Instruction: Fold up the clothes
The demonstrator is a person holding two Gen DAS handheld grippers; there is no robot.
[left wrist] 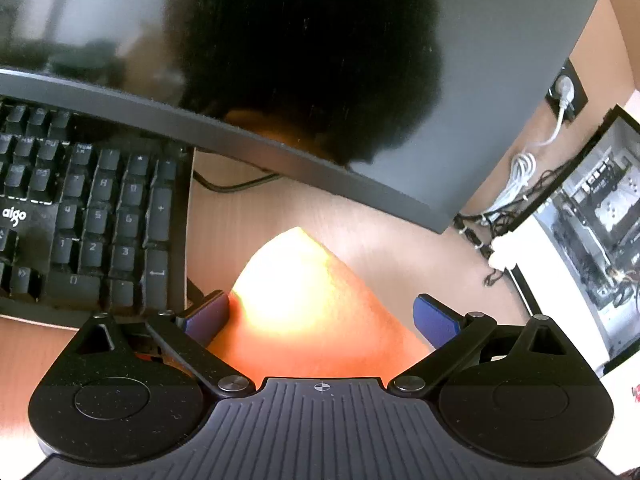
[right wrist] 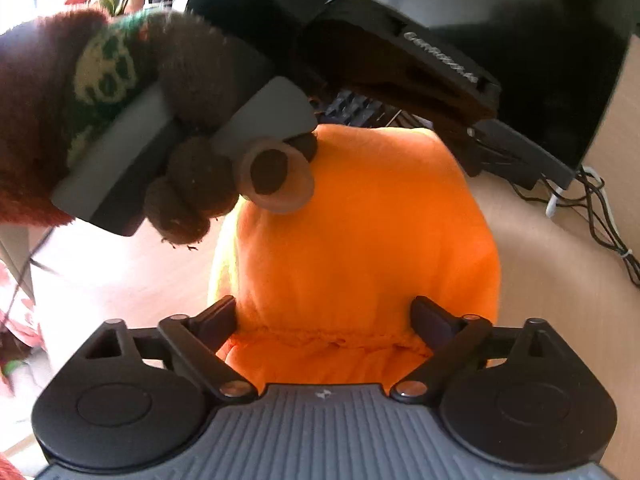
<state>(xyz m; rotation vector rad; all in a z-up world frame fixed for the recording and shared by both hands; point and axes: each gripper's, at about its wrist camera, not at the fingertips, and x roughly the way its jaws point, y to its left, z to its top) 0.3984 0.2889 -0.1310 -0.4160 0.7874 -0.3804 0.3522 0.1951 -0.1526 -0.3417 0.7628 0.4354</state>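
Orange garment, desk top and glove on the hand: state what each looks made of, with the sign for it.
Orange garment: soft matte knit or fleece, probably; it drapes in rounded folds and has a stitched hem.
Desk top: pale wood-look laminate, perhaps; faint grain lines, smooth low sheen.
Glove: fuzzy knitted yarn, likely wool or acrylic; hairy surface with a woven-in green and yellow pattern.

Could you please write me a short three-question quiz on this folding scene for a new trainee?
1. True or false: the orange cloth lies between the fingers of the right gripper.
2. What lies left of the cloth in the left wrist view: A) keyboard B) mug C) book?
3. Fill in: the fingers of the left gripper are spread ____ around the cloth.

Key: 1 true; 2 A; 3 open.
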